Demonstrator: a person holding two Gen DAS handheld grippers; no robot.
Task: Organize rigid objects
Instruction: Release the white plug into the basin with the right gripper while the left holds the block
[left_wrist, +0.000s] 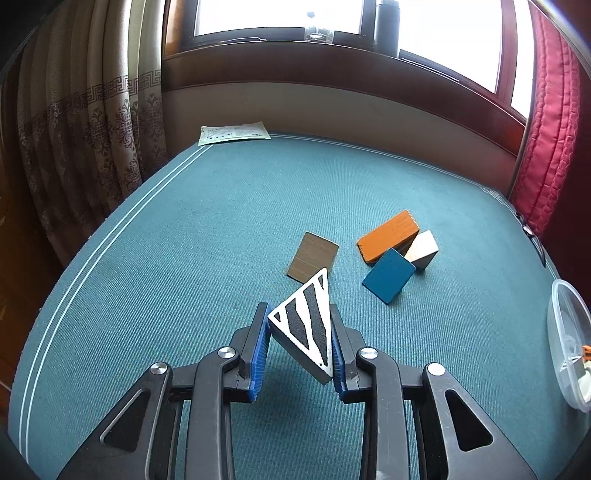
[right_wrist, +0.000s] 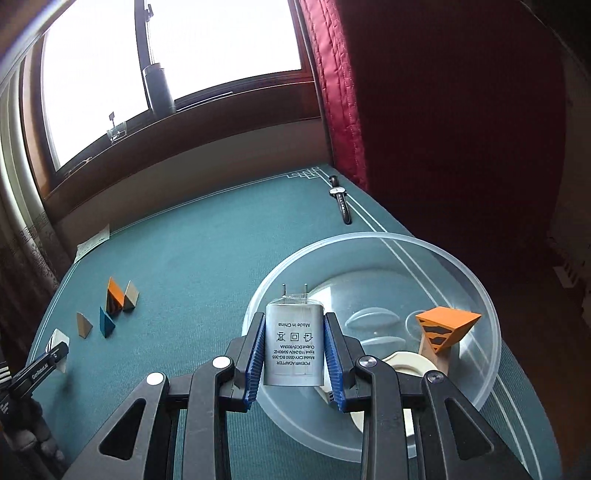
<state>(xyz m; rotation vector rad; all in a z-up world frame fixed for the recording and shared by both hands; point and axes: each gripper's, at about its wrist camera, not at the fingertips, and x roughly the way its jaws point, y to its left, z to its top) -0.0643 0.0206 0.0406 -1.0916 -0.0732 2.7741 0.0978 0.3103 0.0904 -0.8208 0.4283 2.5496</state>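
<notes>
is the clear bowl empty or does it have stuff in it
Not empty: the clear bowl holds an orange striped block and a white piece.

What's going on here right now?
A person is sorting small things into a clear bowl. The right tongs grip a power adapter over the bowl, which already holds an orange striped block. The left tongs grip a black-and-white striped wedge; four blocks remain on the green table.

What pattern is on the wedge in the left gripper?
White with black stripes, best in the left wrist view.
</notes>
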